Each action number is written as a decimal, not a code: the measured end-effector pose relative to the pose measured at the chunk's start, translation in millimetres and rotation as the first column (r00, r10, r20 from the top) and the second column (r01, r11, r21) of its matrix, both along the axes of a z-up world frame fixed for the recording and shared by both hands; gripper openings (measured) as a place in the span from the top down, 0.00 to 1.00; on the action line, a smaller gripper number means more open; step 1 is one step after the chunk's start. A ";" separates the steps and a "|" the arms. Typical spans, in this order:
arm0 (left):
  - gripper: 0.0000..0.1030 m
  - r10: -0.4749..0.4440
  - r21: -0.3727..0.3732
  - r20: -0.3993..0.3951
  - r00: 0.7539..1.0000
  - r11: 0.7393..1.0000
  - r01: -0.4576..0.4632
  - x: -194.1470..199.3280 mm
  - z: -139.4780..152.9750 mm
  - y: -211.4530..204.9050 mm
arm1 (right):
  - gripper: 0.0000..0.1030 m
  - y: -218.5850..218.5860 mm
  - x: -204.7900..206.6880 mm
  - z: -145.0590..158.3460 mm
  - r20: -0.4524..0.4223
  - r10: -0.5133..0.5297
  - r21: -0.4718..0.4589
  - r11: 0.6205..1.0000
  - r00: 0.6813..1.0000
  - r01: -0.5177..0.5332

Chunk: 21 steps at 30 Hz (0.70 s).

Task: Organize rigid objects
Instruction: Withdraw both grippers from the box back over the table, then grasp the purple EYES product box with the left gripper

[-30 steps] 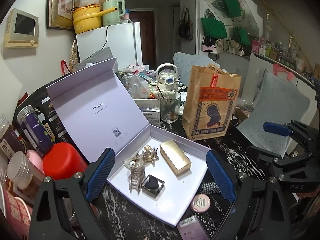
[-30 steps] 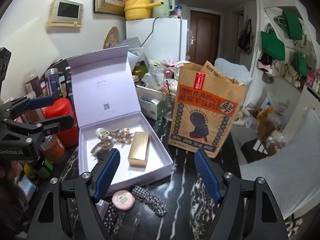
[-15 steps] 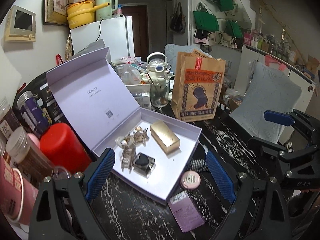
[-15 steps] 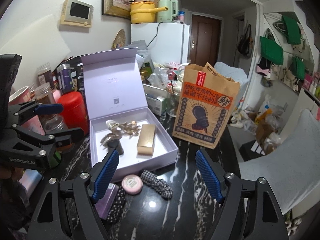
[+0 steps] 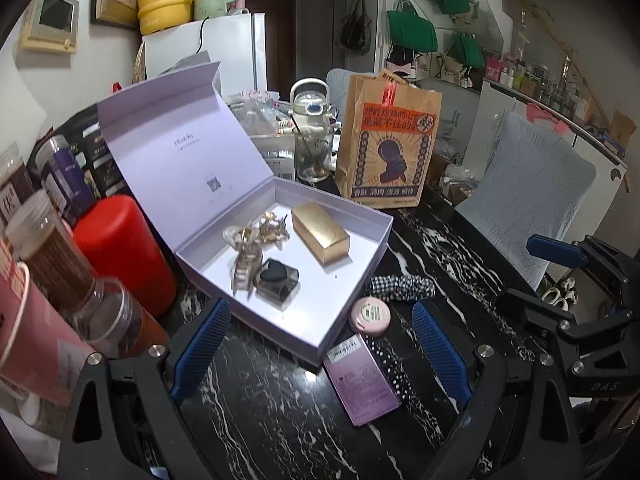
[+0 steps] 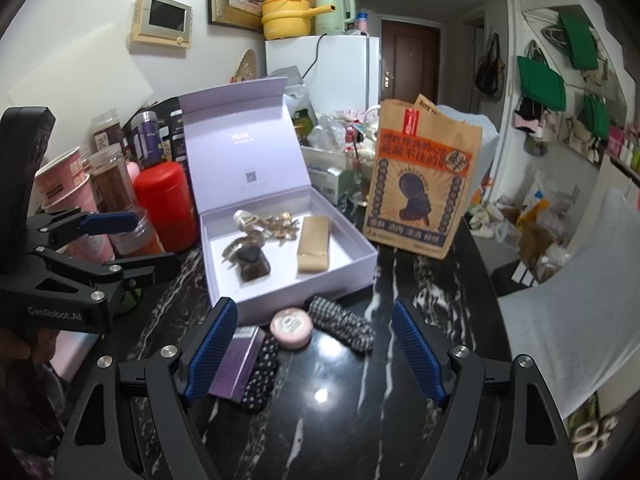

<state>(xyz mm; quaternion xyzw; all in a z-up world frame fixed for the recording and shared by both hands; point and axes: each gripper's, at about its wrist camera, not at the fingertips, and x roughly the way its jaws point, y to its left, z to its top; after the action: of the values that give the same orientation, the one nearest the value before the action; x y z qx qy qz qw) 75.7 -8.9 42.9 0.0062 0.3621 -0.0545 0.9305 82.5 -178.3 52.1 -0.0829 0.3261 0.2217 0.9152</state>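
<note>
I am holding my left tongs wide apart with nothing between the blue pads, hovering over the black marble table just in front of the open lilac box. My right tongs are also standing wide and gripping nothing, pointing at the same box from its front side. Inside the box, a gold bar-shaped case is lying toward the back right, a black heart-topped bottle is sitting near the front, and a pale claw hair clip is lying against the bottle's left side, with a small gold clip behind it. Outside the box, touching or nearly touching its front right wall, a round pink tin is resting on the table. A checked scrunchie is lying just to the right of the box, beside the tin. A small purple carton is lying in front of the box's near corner, with a black dotted hair tie along its right edge. Behind the box to the right, a brown paper bag is standing upright, and left of the box a red canister is standing close to the raised lid.
</note>
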 end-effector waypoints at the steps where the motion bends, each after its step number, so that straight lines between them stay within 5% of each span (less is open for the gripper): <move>1: 0.09 -0.001 -0.003 -0.005 1.000 1.000 0.001 -1.1 -2.5 -0.1 | 0.22 -0.1 -1.9 -2.7 -0.004 -0.003 0.000 1.000 1.000 0.003; 21: 0.09 -0.035 -0.078 -0.121 0.992 0.997 0.026 -3.9 -66.9 -2.3 | 0.22 -5.7 -19.2 -57.6 -0.063 0.023 0.001 1.000 0.998 -0.023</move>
<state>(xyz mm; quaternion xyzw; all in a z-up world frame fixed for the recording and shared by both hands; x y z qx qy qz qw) 71.7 -11.2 -24.0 -0.0271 0.4157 -0.0827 0.9053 63.3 -184.0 -5.5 -0.0795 0.3538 0.2348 0.9019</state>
